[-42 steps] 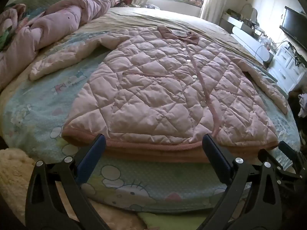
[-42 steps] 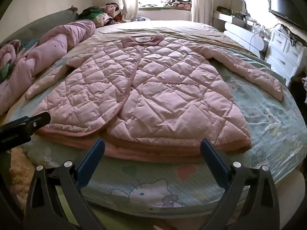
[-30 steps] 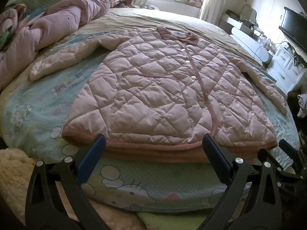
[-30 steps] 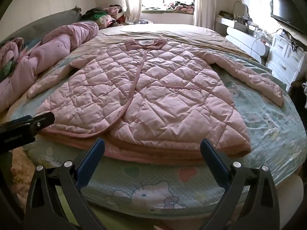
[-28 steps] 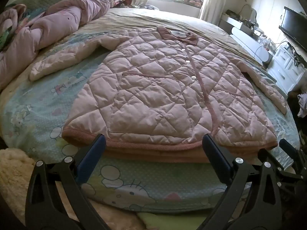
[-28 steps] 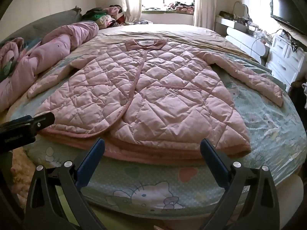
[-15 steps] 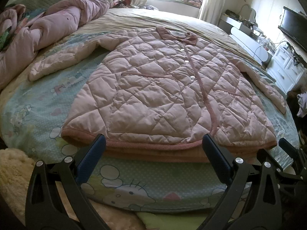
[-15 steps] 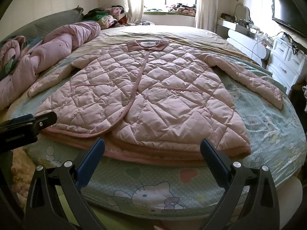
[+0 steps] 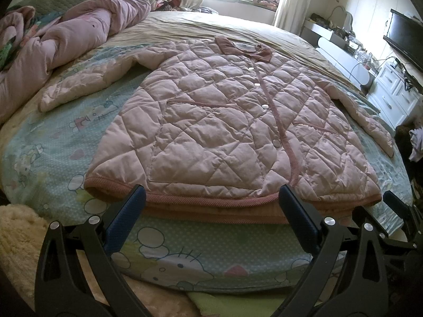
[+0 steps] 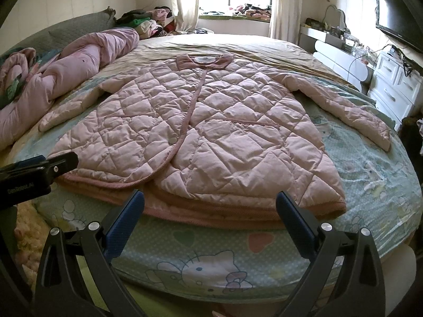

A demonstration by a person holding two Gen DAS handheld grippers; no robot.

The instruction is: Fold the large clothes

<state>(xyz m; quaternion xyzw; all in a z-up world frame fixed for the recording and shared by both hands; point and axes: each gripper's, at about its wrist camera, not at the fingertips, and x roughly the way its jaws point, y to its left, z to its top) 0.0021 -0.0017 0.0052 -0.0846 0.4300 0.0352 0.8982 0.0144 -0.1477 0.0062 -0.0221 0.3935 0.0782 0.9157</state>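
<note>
A cartoon-cat bedsheet (image 10: 201,261) was spread just ahead of the fingers. A bunched pink quilt (image 9: 79,37) was heaped far off to the left (clothes (image 10: 148,21) were piled beyond it), and white drawers (image 10: 391,84) and a television (image 10: 396,21) were seen to the right.

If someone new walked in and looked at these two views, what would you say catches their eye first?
First, the big pink quilted coat, spread flat and face up across the middle of the cartoon-print bedsheet, sleeves out to both sides and collar toward the window. Next, the crumpled pink duvet heaped along the bed's left edge. In the foreground, the left hand-held gripper and right hand-held gripper hover open near the coat's hem, holding nothing.
</note>
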